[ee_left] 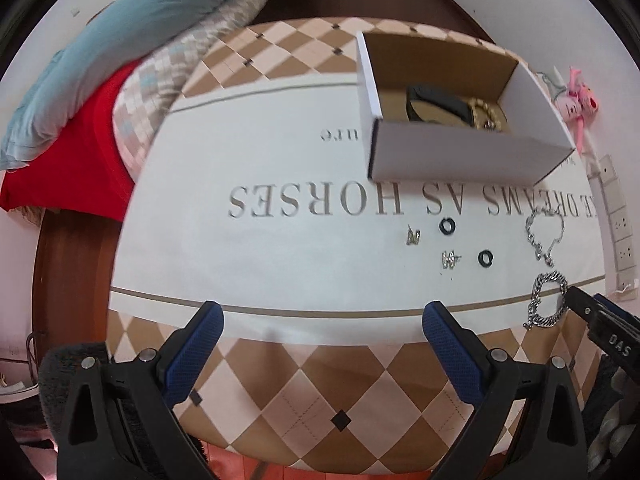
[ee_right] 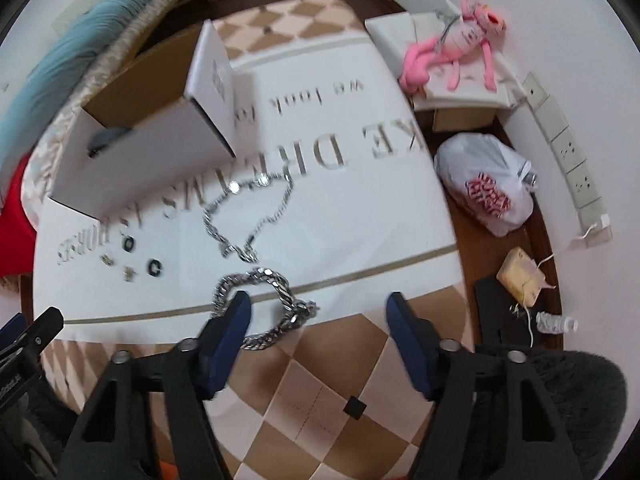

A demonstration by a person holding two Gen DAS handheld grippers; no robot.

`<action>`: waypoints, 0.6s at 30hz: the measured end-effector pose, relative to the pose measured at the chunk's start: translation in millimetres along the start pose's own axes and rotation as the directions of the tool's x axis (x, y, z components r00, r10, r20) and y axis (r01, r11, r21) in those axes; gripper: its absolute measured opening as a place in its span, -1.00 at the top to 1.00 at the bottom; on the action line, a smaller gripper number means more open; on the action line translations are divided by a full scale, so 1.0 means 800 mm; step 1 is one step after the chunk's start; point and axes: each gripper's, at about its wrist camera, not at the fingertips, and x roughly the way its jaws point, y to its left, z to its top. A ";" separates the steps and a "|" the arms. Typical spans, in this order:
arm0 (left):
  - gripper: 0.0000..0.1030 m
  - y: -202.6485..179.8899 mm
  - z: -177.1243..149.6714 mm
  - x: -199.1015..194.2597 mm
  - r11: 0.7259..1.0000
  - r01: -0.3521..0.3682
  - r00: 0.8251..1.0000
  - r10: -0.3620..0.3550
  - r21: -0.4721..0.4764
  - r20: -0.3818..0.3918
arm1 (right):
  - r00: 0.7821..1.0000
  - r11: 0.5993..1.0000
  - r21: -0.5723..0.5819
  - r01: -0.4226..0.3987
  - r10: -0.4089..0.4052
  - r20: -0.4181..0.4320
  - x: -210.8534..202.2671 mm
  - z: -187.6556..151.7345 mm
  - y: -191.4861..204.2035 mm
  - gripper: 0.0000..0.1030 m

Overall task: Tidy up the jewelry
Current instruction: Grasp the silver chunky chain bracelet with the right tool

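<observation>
A white cardboard box [ee_left: 460, 156] stands open on the table and holds a black band [ee_left: 434, 104] and a gold beaded bracelet [ee_left: 486, 114]; it also shows in the right wrist view [ee_right: 140, 160]. On the white mat lie two black rings [ee_left: 447, 227] [ee_left: 485, 258], two small letter charms [ee_left: 413, 237] [ee_left: 449, 260], a thin silver chain [ee_left: 544, 236] [ee_right: 248, 212] and a thick silver chain bracelet [ee_left: 550, 300] [ee_right: 260, 304]. My left gripper [ee_left: 322, 332] is open and empty near the front edge. My right gripper [ee_right: 318, 316] is open, its left finger [ee_right: 230, 328] over the thick bracelet.
A pink plush toy [ee_right: 460, 48] lies on white boxes to the right. A white plastic bag [ee_right: 486, 188], a small bottle [ee_right: 556, 324] and wall sockets [ee_right: 568, 152] are on the right. Bedding [ee_left: 100, 60] lies at the left.
</observation>
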 end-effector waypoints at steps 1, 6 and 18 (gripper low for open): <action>-0.97 -0.002 -0.001 0.002 1.000 0.004 1.000 -0.004 0.004 -0.003 | 1.000 1.000 -0.003 -0.003 0.003 -0.010 0.006 -0.003 0.001 -0.11; -0.97 -0.017 -0.005 0.010 1.000 0.025 1.000 -0.025 0.018 -0.015 | 0.999 0.998 -0.063 0.031 -0.030 0.023 0.010 -0.009 0.014 0.50; -0.91 -0.060 0.001 0.019 0.995 0.091 0.996 -0.090 0.048 -0.020 | 0.997 1.000 -0.011 0.019 -0.018 0.069 -0.003 0.000 -0.005 0.72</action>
